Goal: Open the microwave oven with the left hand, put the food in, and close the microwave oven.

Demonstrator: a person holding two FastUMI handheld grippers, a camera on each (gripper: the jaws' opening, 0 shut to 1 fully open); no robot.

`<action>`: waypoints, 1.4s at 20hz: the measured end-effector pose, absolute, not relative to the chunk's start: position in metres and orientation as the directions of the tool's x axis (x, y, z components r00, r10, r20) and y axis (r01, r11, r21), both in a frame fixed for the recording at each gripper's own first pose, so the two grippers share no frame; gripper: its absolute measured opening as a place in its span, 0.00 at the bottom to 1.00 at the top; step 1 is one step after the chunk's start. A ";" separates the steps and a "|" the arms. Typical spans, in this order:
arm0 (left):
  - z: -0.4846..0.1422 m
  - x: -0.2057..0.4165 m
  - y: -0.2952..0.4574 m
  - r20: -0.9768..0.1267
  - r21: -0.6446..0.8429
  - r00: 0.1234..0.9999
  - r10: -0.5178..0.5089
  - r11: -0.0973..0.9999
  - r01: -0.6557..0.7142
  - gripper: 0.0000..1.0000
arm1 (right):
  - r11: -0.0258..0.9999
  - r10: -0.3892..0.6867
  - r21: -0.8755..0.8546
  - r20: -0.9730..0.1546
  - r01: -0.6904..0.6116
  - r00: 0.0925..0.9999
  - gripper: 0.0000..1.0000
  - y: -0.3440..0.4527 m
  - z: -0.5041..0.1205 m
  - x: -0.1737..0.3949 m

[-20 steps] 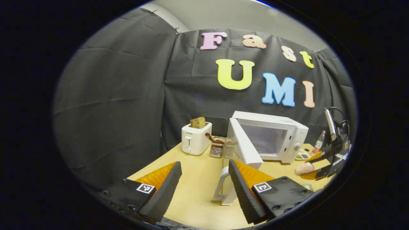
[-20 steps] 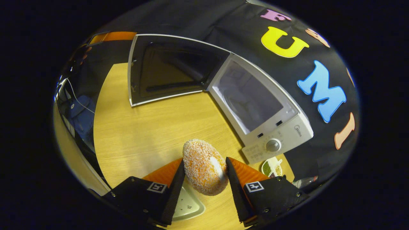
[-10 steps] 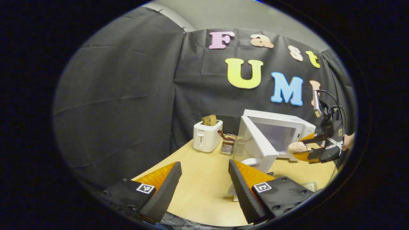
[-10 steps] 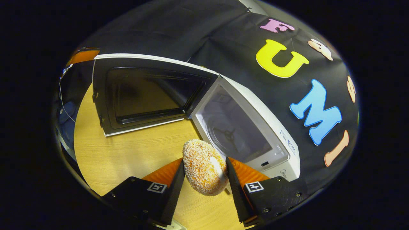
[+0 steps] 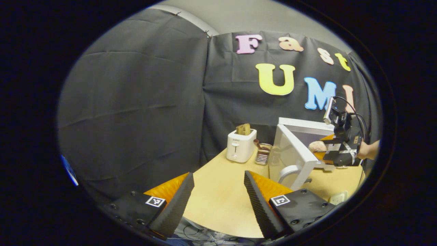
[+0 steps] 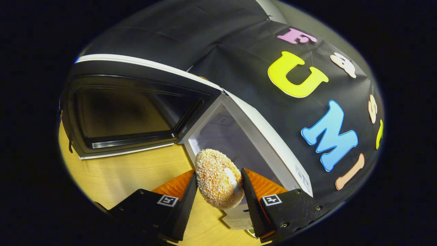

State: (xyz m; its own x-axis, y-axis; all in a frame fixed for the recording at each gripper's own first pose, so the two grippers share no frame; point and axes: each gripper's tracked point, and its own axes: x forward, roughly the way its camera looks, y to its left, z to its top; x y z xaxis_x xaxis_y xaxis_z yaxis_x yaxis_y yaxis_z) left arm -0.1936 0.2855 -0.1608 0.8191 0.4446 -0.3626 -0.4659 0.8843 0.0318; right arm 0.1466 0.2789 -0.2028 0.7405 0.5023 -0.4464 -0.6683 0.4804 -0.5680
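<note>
The right gripper (image 6: 218,184) holds the crumb-coated oval food piece (image 6: 218,177) between both fingers at the mouth of the white box-shaped microwave oven (image 6: 259,136), whose dark-windowed door (image 6: 123,112) stands swung wide. To load cleanly, advance the food straight into the cavity, keep it clear of the door frame, set it on the cavity floor, then release; what lies on that floor cannot be determined. The left gripper (image 5: 218,191), fingers spread apart and holding nothing, hangs over the light wooden table (image 5: 218,191), where the white toaster (image 5: 241,147) holds a brown slice in its slot.
</note>
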 end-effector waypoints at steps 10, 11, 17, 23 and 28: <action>-0.172 -0.230 0.304 -0.406 0.060 0.731 0.548 0.815 -0.577 0.95 | 0.456 0.429 -0.664 -0.419 -0.593 0.800 0.75 0.293 -0.244 0.208; -0.173 -0.234 0.306 -0.412 0.064 0.722 0.556 0.808 -0.585 0.95 | 0.450 0.425 -0.676 -0.413 -0.584 0.805 0.75 0.296 -0.247 0.212; -0.177 -0.237 0.310 -0.420 0.093 0.692 0.587 0.786 -0.610 0.96 | 0.441 0.405 -0.700 -0.402 -0.561 0.821 0.75 0.317 -0.267 0.243; -0.167 -0.249 0.320 -0.403 0.123 0.678 0.615 0.770 -0.626 0.94 | 0.429 0.363 -0.721 -0.414 -0.544 0.835 0.77 0.315 -0.281 0.261; -0.168 -0.236 0.314 -0.399 0.122 0.699 0.594 0.789 -0.602 0.95 | 0.420 0.383 -0.746 -0.371 -0.517 0.846 0.87 0.312 -0.270 0.248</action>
